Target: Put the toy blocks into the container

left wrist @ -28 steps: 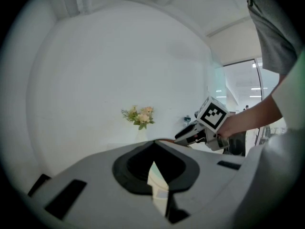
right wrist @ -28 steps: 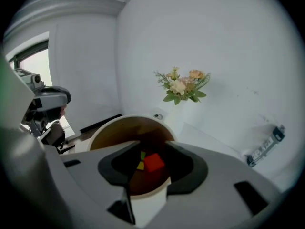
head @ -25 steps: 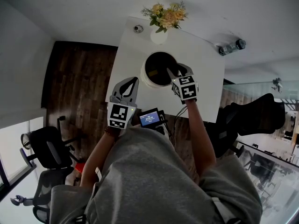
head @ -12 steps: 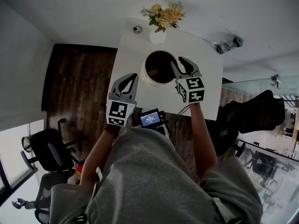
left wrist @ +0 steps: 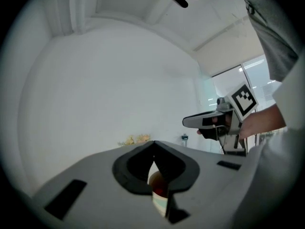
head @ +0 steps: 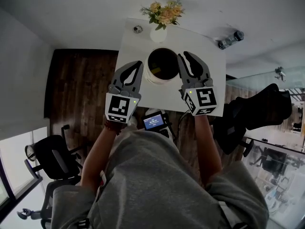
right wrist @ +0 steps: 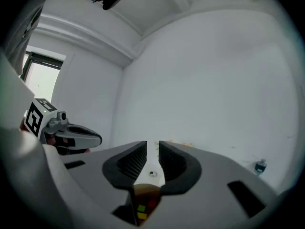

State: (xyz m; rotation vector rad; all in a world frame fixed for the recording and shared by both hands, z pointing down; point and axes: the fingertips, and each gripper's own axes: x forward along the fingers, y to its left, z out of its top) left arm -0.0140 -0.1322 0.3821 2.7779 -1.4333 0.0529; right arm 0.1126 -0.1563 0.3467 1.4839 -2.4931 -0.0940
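Note:
The container (head: 162, 65), a white tub with a dark inside, stands in the middle of the white table (head: 143, 92). In the right gripper view, small yellow, green and red toy blocks (right wrist: 141, 210) lie inside the container (right wrist: 145, 194). My right gripper (head: 186, 58) hovers just right of the tub. Its jaws are closing to a narrow gap (right wrist: 152, 147) with nothing between them. My left gripper (head: 137, 65) hangs at the tub's left, jaws shut and empty (left wrist: 153, 143). Below them show the tub's pale rim (left wrist: 159, 203) and something red inside.
A vase of yellow flowers (head: 161, 14) stands behind the tub. A small round object (head: 137, 29) sits at the table's far left corner, a bottle (head: 228, 39) lies at the far right. A small screen device (head: 153, 122) is at the near edge. Office chairs stand around.
My right gripper has come back out of the tub's mouth to its right side, with its jaws narrower. My left gripper has shifted forward, closer to the tub.

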